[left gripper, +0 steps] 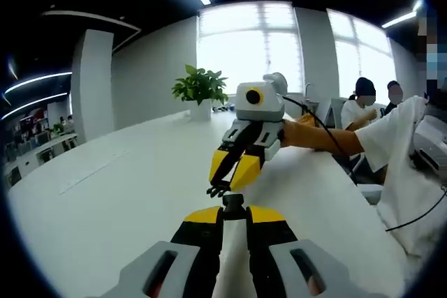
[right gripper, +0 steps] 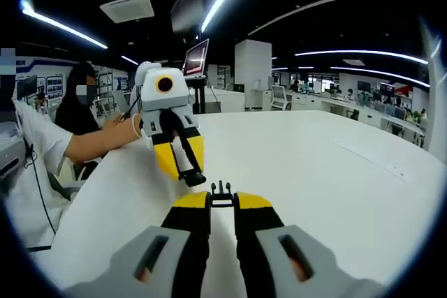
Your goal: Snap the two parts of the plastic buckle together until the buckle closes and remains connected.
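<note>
The left gripper (left gripper: pixel 234 207) is clamped on the socket half (left gripper: pixel 233 202) of the black buckle. The right gripper (right gripper: pixel 221 199) is clamped on the pronged half (right gripper: pixel 221 190), prongs pointing forward. Both halves are held above the white table (right gripper: pixel 328 172), facing each other tip to tip, just apart, long axes roughly in line.

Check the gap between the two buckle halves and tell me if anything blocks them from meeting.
Nothing visible blocks them. The left gripper holds the socket half and the right gripper holds the pronged half. Between them lies open air above the bare white table.
</note>
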